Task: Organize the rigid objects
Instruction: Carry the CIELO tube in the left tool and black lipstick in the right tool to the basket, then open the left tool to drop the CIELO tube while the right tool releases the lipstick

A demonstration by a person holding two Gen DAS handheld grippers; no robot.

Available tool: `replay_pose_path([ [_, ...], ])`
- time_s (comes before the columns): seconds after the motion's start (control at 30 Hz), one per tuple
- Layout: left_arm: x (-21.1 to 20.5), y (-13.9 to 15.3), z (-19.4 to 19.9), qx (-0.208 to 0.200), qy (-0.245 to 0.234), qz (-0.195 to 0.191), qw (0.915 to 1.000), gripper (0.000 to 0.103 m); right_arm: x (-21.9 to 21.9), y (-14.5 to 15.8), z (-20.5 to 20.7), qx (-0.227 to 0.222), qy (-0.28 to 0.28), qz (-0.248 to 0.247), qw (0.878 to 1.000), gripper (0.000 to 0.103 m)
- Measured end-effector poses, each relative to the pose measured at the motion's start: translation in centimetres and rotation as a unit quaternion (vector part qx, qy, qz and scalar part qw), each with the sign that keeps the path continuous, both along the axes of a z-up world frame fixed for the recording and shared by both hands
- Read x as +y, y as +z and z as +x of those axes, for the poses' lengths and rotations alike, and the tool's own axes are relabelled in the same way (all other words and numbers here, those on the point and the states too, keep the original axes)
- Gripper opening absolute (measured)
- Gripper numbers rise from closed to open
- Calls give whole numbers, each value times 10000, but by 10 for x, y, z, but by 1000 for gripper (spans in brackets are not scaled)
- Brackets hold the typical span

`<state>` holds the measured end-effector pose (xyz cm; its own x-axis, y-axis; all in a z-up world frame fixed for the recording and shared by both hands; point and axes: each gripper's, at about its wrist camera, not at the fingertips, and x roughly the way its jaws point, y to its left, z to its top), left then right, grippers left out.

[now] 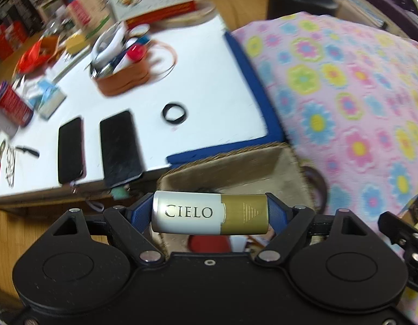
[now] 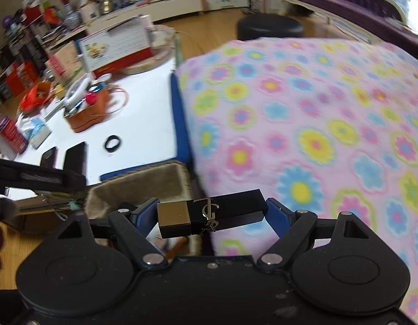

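While both units are being held over the woven basket [image 1: 230, 168] | left gripper [image 1: 210, 212]: white-and-gold tube [image 1: 210, 214] is being clamped crosswise; right gripper [image 2: 213, 212]: black-and-gold case [image 2: 211, 211] is being clamped crosswise

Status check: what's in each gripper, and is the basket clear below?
Left gripper shut on white-and-gold Cielo tube. Right gripper shut on black-and-gold lipstick. Both above the woven basket, items already inside. Nothing blocking.
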<state>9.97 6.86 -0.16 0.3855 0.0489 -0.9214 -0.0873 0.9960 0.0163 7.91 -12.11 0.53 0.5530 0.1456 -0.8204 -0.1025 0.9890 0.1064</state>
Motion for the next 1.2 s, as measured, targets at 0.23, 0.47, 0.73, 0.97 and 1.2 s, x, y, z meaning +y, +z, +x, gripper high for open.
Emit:
replay_pose_path([
  [0.23, 26, -24, 3, 437, 291, -336, 9981, 79, 38, -25, 20, 301, 221, -38, 9993, 84],
  [0.47, 29, -38, 7, 719, 351, -259, 9965, 80, 51, -53, 37, 593, 148, 21, 9981, 84],
  [0.73, 32, -46, 10, 934, 461, -263, 9942, 80, 62, -66, 56, 692, 112, 25, 9975, 84],
  [0.97, 31, -46, 9, 952, 468, -132, 9943, 80, 62, -64, 58, 592, 103, 17, 9982, 84],
  [1.2, 30, -46, 9, 1000, 463, -126, 9938, 80, 58, -63, 51, 585, 102, -44, 9982, 84],
])
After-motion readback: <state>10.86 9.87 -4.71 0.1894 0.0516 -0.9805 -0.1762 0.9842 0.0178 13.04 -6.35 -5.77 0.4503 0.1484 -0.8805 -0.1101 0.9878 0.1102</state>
